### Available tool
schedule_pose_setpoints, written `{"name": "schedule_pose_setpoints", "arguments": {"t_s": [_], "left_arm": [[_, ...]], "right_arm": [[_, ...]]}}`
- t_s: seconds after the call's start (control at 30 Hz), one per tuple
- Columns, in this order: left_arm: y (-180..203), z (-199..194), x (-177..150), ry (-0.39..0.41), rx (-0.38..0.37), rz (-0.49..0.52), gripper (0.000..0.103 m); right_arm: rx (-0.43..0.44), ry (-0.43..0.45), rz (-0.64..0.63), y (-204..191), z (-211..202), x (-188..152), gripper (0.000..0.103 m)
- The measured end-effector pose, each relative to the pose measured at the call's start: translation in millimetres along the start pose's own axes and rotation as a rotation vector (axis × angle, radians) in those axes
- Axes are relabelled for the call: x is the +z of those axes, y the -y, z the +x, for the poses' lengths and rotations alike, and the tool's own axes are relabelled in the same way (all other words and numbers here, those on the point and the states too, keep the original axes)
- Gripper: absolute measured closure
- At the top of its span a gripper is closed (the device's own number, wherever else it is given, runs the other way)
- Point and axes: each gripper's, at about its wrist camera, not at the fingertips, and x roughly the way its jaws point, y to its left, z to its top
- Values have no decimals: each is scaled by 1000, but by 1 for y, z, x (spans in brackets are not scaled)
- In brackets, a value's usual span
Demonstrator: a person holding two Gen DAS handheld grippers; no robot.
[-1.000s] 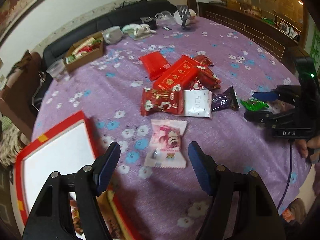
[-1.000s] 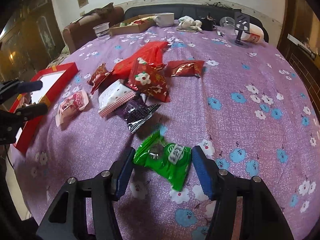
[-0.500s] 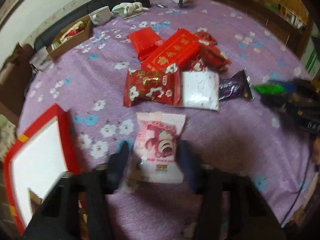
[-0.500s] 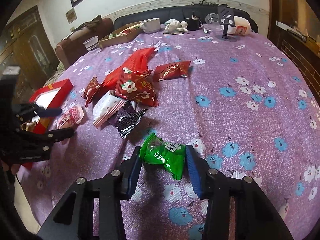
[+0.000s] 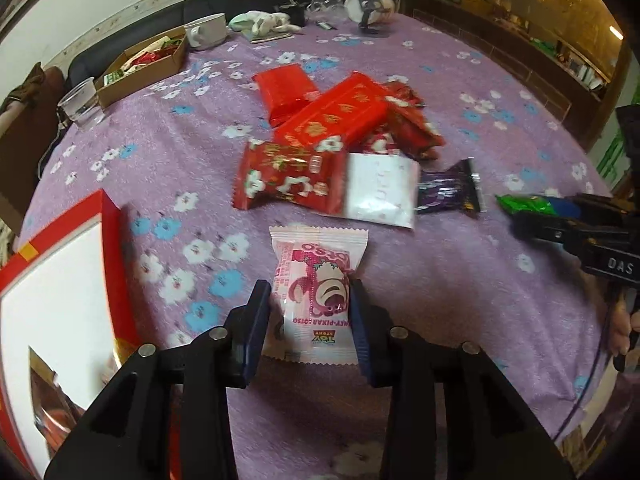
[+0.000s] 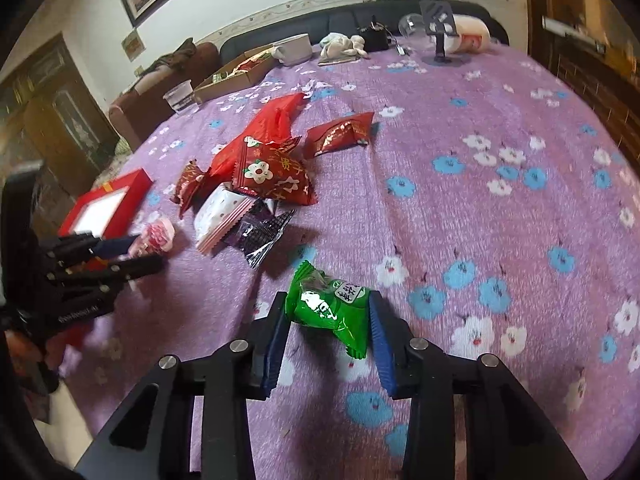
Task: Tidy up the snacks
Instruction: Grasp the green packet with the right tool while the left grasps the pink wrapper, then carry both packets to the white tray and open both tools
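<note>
Left wrist view: my left tongs (image 5: 310, 312) are closing on the pink snack (image 5: 316, 296), hiding its edges; earlier they stood wide. My right tongs (image 6: 330, 330) are closing on the green snack (image 6: 332, 308), now lifted off the counter (image 6: 480, 208).

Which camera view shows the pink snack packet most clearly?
The left wrist view: the pink snack packet fills the foreground between the closing jaws of the left gripper, print readable. The right wrist view shows it small and blurred at left.
</note>
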Motion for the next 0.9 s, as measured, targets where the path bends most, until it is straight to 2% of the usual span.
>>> {"name": "schedule_pose_setpoints", "arguments": {"t_s": [0.1,0.27,0.33,0.47,0.63,0.9], "left_arm": [[9,-6,-8,14,-13,0,67],[16,-30,-22,71,-76,-22,67],[15,-41,-27,95,-85,-33,67],[4,-65,-37,148,-77,-69,67],[-31,-94,-55,197,-16,-138,67],[-107,-113,-95,191,125,-296,67]], "right_arm": [[31,-18,43,5,-5,-4,65],[196,-37,163,12,-13,-9,65],[273,-44,208,11,-14,-10,65],[362,-48,230,-8,-14,-6,65],[428,-64,185,-56,-3,4,65],[542,-110,101,-150,26,18,65]]}}
